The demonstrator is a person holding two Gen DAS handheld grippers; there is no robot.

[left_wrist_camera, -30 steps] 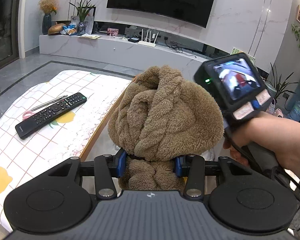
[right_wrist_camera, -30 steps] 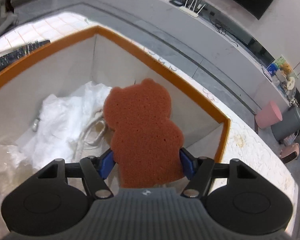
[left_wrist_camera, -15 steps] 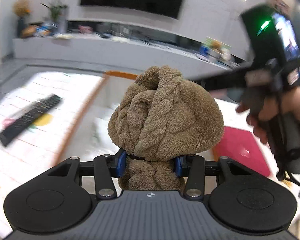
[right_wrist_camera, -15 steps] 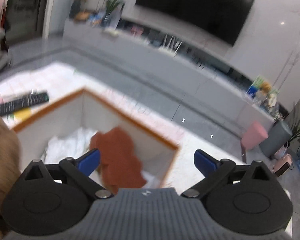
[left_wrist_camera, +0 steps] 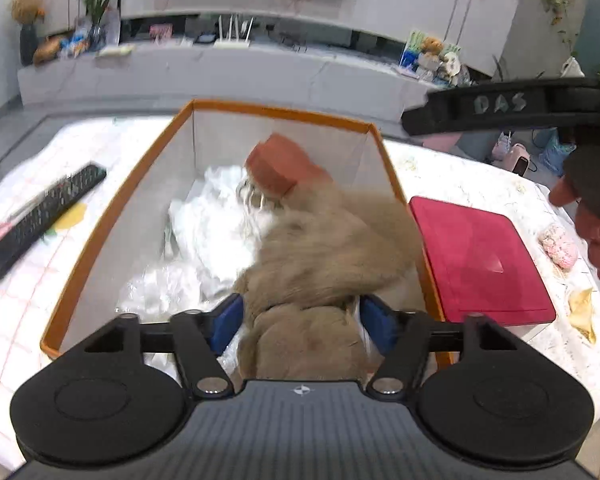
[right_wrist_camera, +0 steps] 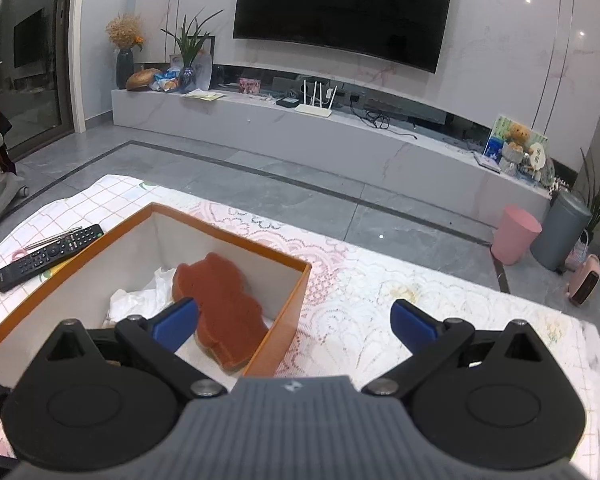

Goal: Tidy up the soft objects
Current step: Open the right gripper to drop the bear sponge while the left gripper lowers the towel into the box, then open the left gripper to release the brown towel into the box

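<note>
My left gripper (left_wrist_camera: 300,320) hangs over the orange-rimmed box (left_wrist_camera: 148,164). Its jaws stand apart on either side of the brown fluffy towel (left_wrist_camera: 328,240), which is blurred and drooping into the box. The bear-shaped orange sponge (left_wrist_camera: 280,168) lies in the box on white crumpled plastic (left_wrist_camera: 208,224). My right gripper (right_wrist_camera: 294,318) is open and empty, above the box's right rim (right_wrist_camera: 296,300), with the sponge (right_wrist_camera: 224,304) below it to the left.
A black remote (left_wrist_camera: 40,216) and a pink-handled tool lie left of the box. A red lid (left_wrist_camera: 480,256) sits right of the box, with a pink knitted item (left_wrist_camera: 560,246) and a yellowish scrap (left_wrist_camera: 584,308) beyond. The right device (left_wrist_camera: 512,108) is at upper right.
My right gripper opened, dropped the sponge into the box and pulled back up. My left gripper swung over the box, its jaws widened and the towel is slipping down.
</note>
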